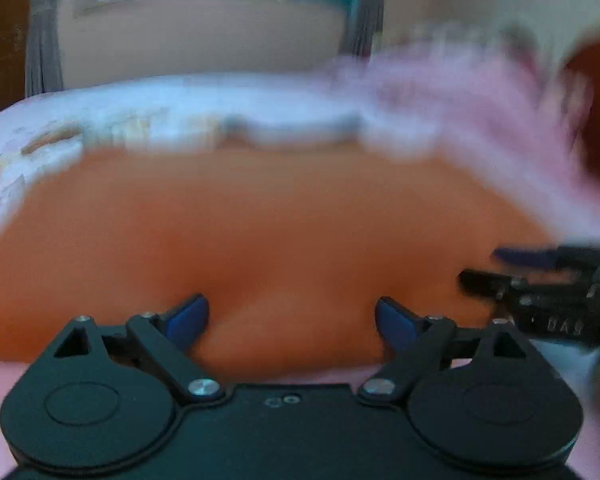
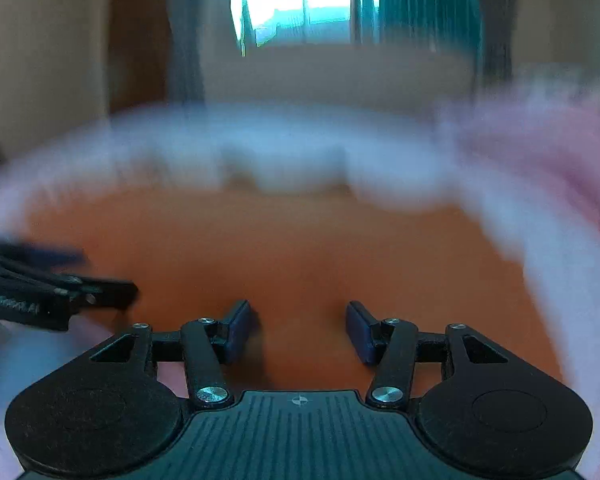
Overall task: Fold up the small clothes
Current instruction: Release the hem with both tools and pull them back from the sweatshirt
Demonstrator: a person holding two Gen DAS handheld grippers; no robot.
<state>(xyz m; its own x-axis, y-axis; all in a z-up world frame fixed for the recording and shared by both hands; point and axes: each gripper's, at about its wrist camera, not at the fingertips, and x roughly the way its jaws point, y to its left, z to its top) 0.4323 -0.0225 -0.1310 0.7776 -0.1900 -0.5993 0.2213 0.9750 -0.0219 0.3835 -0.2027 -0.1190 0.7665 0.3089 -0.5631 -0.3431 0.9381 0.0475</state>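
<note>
An orange garment point(image 1: 284, 224) lies spread flat on a pale bed sheet point(image 1: 148, 108); it also fills the middle of the right wrist view point(image 2: 300, 248). My left gripper point(image 1: 292, 320) is open over the garment's near edge, with blue pads point(image 1: 190, 318) apart and nothing between them. My right gripper point(image 2: 302, 330) is open and empty over the same near edge. Each gripper shows in the other's view, the right one at the right point(image 1: 540, 284), the left one at the left point(image 2: 52, 292). Both views are motion-blurred.
A pink cloth point(image 1: 480, 92) is heaped at the back right of the bed, also in the right wrist view point(image 2: 548, 148). A beige wall, a window point(image 2: 296, 0) and teal curtains point(image 2: 420, 4) stand behind the bed.
</note>
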